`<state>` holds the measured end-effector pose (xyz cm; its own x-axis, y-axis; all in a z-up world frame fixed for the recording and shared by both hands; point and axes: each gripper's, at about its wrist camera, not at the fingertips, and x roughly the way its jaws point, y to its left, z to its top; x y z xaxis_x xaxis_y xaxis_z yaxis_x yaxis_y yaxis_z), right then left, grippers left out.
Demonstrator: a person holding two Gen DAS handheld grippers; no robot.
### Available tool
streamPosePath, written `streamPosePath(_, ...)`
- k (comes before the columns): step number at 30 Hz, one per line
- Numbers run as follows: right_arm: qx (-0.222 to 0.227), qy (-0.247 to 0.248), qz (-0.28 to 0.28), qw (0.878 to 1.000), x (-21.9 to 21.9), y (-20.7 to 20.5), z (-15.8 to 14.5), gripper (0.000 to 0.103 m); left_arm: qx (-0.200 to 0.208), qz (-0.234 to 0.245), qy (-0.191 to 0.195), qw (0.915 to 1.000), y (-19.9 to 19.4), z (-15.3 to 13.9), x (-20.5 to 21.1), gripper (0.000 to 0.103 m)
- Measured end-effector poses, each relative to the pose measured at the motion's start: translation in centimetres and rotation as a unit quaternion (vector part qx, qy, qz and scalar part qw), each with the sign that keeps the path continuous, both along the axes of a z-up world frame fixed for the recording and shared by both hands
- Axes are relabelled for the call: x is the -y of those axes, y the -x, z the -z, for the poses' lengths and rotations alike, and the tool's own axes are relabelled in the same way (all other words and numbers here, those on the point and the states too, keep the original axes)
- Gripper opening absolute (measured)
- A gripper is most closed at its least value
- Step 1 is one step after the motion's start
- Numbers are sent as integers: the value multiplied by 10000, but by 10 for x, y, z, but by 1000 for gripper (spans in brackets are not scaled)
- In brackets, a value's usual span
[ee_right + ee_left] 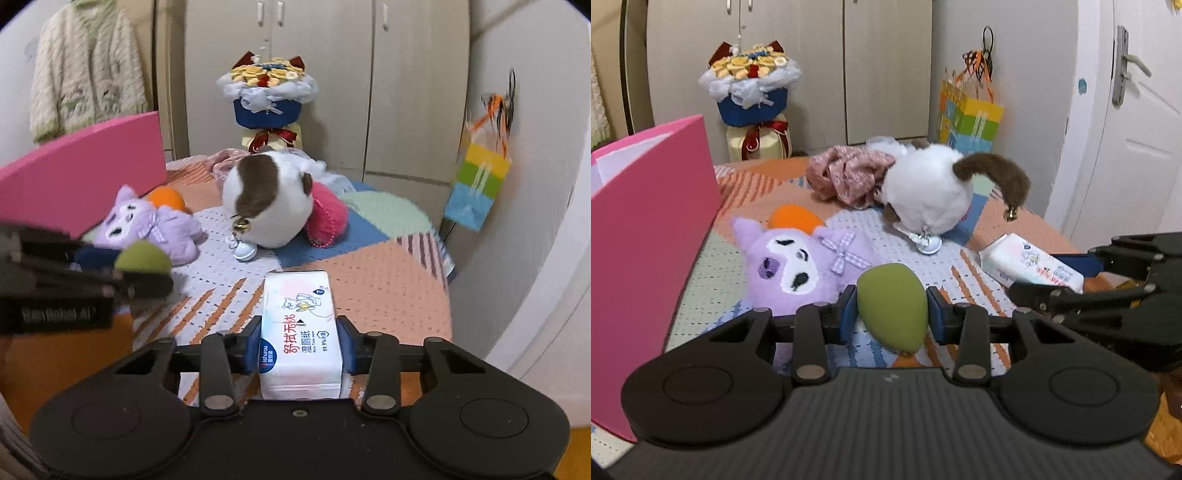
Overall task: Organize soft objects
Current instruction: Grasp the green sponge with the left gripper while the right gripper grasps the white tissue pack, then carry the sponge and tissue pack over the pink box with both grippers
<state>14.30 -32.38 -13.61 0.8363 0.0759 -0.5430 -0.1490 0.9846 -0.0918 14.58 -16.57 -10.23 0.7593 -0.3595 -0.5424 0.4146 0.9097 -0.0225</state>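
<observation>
Both grippers are loaded: left gripper (892,310) has its jaws pinched on the green sponge (892,304), right gripper (300,343) has its jaws clamped on the wet-wipe pack (301,332), both just over the bed (388,288). Keep each squeeze gentle, lift clear, then carry toward the pink box (653,229) at left, likely the drop spot. Purple plush (805,262) lies right ahead, beside the box, with the round white plush (925,195) and crumpled pink cloth (846,173) farther back.
</observation>
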Motion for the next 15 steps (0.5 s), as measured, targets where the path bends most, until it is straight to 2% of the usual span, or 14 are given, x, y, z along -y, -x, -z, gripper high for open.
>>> streamPosePath(2,70,107,19,9999,-5,4,-1,46,28,-13,78,10000,4,-3,-5,38)
streamPosePath(15,94,-211,-47,9997,-21,34,-10,45,-256,-38,450,9987,24,-13,-47,38)
